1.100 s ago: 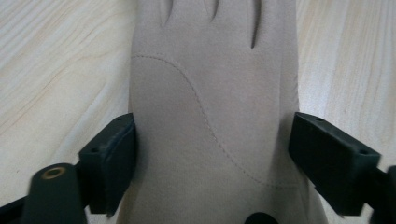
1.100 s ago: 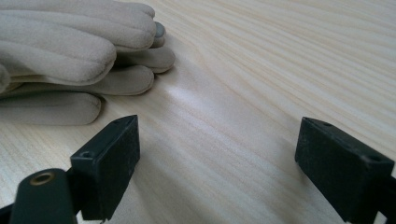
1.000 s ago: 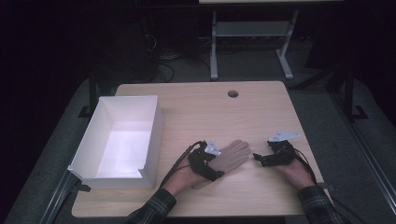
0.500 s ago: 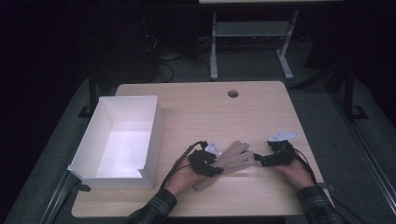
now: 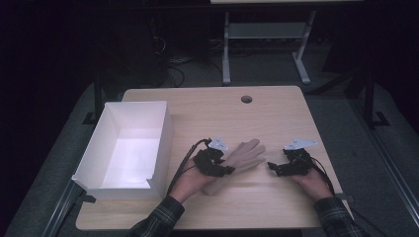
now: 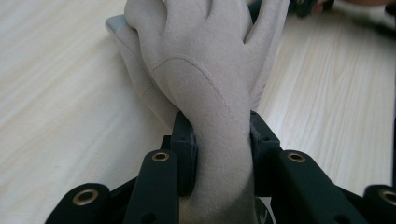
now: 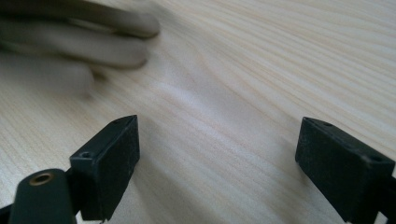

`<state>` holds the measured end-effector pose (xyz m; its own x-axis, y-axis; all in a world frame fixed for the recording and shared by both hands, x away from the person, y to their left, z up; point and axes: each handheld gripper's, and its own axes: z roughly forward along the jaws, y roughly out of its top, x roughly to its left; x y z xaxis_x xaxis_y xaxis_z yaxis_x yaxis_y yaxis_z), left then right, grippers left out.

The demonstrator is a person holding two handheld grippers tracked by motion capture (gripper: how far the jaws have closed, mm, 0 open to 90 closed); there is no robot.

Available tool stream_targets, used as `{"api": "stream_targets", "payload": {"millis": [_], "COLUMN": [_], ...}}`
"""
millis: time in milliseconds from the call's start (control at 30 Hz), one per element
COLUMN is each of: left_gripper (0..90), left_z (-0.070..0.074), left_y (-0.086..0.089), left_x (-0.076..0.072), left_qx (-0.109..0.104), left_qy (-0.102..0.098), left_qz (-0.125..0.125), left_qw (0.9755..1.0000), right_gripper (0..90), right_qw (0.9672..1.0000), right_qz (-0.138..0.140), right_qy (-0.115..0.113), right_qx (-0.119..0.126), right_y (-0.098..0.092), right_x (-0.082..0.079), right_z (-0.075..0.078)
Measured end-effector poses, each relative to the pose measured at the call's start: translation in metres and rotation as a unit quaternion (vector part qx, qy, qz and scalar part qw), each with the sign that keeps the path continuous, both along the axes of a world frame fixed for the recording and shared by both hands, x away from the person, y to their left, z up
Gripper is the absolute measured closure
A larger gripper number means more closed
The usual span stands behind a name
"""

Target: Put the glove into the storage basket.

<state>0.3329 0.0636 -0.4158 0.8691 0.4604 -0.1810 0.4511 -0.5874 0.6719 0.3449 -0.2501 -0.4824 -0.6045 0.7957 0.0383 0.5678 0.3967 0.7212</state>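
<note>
A beige glove [image 5: 245, 154] lies flat on the wooden table [image 5: 207, 108], its fingers pointing to the far right. My left gripper [image 5: 223, 168] is shut on the glove's wrist. In the left gripper view the glove [image 6: 205, 70] runs up between the two black jaws of the left gripper [image 6: 219, 137], which pinch it from both sides. A second beige layer [image 6: 135, 70] shows under it; I cannot tell whether it is another glove. My right gripper [image 5: 272, 167] rests on the table just right of the glove's fingertips. In its own view the right gripper [image 7: 217, 154] is open over bare wood, with the glove's blurred fingertips [image 7: 93, 32] at upper left.
An open white box [image 5: 165, 133] stands on the left part of the table, close to the left hand. A round cable hole [image 5: 246, 98] sits near the far edge. Beyond the table a metal stand [image 5: 267, 34] rises from a dark floor.
The left gripper has shifted slightly away from the person with the glove, which now lies flatter with its fingers spread. The right gripper has hardly moved.
</note>
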Motion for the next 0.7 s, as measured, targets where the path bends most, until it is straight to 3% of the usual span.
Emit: {"api": "stream_targets", "payload": {"millis": [400, 700], "left_gripper": [69.2, 69.1], "left_z": [0.054, 0.087], "left_y": [0.016, 0.045], "left_x": [0.007, 0.012], "left_qx": [-0.013, -0.013], "left_qy": [-0.012, -0.021], "left_qz": [0.039, 0.06], "left_qw": [0.9991, 0.9979], "right_gripper": [13.2, 13.2], "right_qw": [1.0, 1.0], "right_qz": [-0.001, -0.001], "right_qy": [0.001, 0.001], "right_qx": [0.001, 0.002], "right_y": [0.0, 0.0], "right_x": [0.0, 0.0], "right_z": [0.0, 0.0]}}
